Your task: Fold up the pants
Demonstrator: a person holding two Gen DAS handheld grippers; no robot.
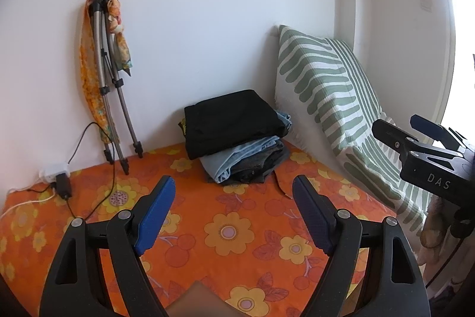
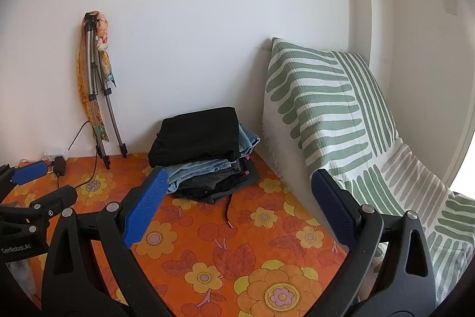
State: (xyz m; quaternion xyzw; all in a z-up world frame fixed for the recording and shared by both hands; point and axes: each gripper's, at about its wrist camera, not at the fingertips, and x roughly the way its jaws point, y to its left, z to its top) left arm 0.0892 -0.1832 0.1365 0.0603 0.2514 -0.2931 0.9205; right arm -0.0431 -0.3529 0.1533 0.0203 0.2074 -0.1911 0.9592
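A stack of folded pants (image 1: 237, 135) lies at the back of the orange flowered bedspread (image 1: 231, 230), against the white wall. A black pair is on top, light blue jeans and dark pairs are below. The stack also shows in the right wrist view (image 2: 204, 150), with a dark drawstring (image 2: 228, 213) trailing out in front. My left gripper (image 1: 233, 207) is open and empty, raised above the bedspread in front of the stack. My right gripper (image 2: 239, 202) is open and empty, to the right of the left one. It shows at the right edge of the left wrist view (image 1: 415, 129).
A green-and-white striped cushion (image 1: 335, 106) leans against the wall right of the stack. A folded tripod (image 1: 112, 85) draped with an orange scarf leans at the back left. A white power strip (image 1: 55, 170), a black adapter and cables lie on the bedspread's back left corner.
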